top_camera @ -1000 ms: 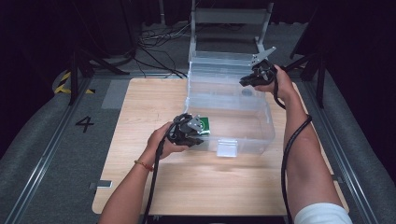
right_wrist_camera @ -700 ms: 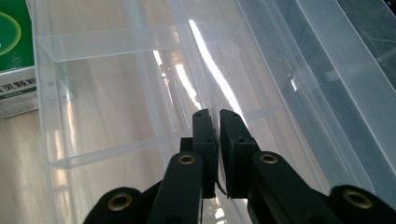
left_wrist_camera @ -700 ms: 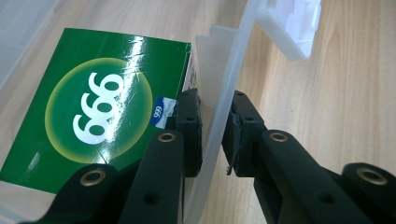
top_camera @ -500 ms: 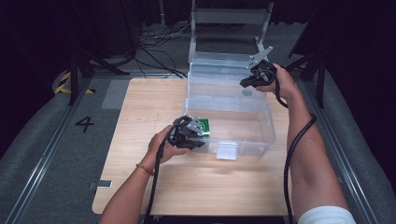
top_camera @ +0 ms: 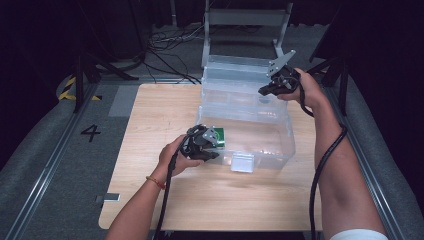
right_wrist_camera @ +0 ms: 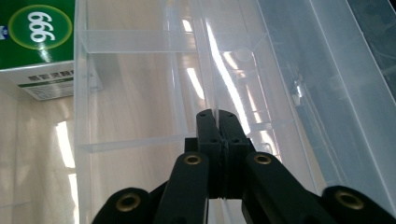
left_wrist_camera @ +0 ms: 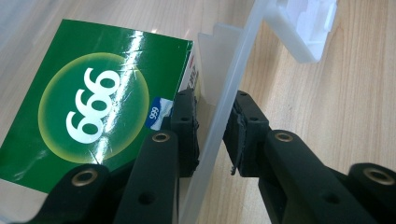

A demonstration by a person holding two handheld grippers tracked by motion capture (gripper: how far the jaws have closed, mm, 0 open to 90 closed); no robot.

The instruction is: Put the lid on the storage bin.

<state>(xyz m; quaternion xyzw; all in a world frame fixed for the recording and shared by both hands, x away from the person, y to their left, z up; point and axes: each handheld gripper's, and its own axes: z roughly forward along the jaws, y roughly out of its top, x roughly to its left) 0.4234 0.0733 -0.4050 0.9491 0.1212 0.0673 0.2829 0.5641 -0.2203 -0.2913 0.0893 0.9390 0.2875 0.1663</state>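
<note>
**Right gripper lifts a little along the back of the clear box; left one keeps its place at the front wall**

Since the earlier frames the right gripper [top_camera: 263, 90] has drifted slightly up and toward the far side of the clear plastic storage box [top_camera: 260, 145], while the left gripper [top_camera: 214, 151] has stayed where it was at the box's near left corner.

In the left gripper view, the left gripper [left_wrist_camera: 211, 133] straddles the box's thin front wall [left_wrist_camera: 233, 88]: one pad sits inside the box, the other outside, with the wall between them. The inner pad is close against the wall; a narrow gap shows at the outer pad, so whether both press on it cannot be told. Its jaws are nearly as closed as they get. Just beyond the inner jaw, inside the box, lies a green carton printed "999" [left_wrist_camera: 93, 102], flat on the box floor and touching the front wall at its corner. Past the outer jaw hangs the box's white latch [left_wrist_camera: 303, 28] over the wooden table [left_wrist_camera: 355, 93].

In the right gripper view, the right gripper [right_wrist_camera: 217, 114] has its jaws pressed fully together, the tips at the edge of a clear divider [right_wrist_camera: 210, 60] inside the box; whether plastic is pinched between them cannot be told. These jaws have just been closing. The green carton [right_wrist_camera: 39, 42] lies far ahead and to the left of these jaws.

From the high view, the box's open lid [top_camera: 240, 65] stands up behind the right gripper, and the green carton [top_camera: 218, 136] sits directly beside the left gripper.
</note>
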